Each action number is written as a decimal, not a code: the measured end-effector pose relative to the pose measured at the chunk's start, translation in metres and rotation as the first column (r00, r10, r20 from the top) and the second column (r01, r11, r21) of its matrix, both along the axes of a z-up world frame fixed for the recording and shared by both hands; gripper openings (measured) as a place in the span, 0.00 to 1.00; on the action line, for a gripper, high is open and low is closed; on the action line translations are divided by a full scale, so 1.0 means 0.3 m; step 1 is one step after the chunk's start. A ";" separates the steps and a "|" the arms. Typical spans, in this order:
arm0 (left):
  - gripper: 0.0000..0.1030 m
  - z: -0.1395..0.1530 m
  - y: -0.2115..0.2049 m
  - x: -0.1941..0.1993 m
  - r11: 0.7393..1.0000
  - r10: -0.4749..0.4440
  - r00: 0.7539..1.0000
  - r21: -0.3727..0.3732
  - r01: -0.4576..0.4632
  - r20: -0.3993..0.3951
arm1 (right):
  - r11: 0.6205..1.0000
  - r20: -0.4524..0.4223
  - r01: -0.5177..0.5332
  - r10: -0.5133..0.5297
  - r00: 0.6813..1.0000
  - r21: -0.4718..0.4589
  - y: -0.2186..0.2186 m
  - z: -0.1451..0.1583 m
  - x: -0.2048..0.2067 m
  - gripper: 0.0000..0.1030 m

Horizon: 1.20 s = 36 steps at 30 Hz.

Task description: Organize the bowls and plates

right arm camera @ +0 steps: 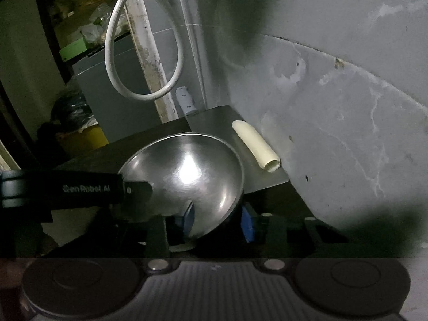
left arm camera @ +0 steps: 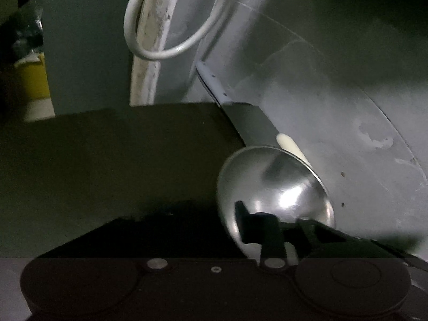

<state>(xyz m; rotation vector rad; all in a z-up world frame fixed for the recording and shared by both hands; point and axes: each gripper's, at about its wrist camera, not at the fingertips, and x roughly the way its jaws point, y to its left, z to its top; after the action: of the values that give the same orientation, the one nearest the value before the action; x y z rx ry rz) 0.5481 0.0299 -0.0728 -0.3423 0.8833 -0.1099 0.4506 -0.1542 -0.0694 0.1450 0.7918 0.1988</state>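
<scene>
Left wrist view: a shiny round stainless-steel bowl (left arm camera: 272,192) is tipped on edge above a dark table (left arm camera: 107,165), its rim pinched by the left gripper (left arm camera: 281,227), jaws closed narrowly on the thin metal wall. Behind it a steel cleaver with a grey riveted handle (left arm camera: 240,115) leans at the grey plastered wall (left arm camera: 334,93), beneath a loop of white cable (left arm camera: 165,26)

Right wrist view: the same bowl, empty, fills the centre, its hollow facing the camera. The right gripper (right arm camera: 214,222) holds its lower rim between blue-padded fingers (right arm camera: 247,224), while the left gripper enters from the left. A cream plastic tube (right arm camera: 256,147) lies on the cleaver blade beyond. The bowl looks light, stiff and slippery; its thin rim seems the surest hold
</scene>
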 end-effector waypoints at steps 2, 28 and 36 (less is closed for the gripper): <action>0.18 -0.002 -0.001 -0.013 1.000 0.001 1.000 -0.013 -0.001 0.004 | 1.000 -0.006 -0.003 0.003 1.000 0.016 -0.008 -0.001 0.000 0.28; 0.12 0.362 -0.089 -0.771 0.998 0.050 0.981 -0.041 -0.043 0.186 | 0.983 0.165 -0.165 0.150 0.975 0.085 -0.146 0.336 -0.654 0.22; 0.13 0.321 -0.165 -0.989 0.998 -0.050 0.996 -0.044 0.053 0.080 | 0.971 0.064 -0.234 0.231 0.971 0.050 -0.228 0.327 -0.879 0.22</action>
<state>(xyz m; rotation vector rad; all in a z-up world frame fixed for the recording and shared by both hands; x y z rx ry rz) 0.2514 -0.0195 0.0236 -0.3559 0.8127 -0.1906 0.1868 -0.2226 0.0288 0.0991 0.7448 0.4463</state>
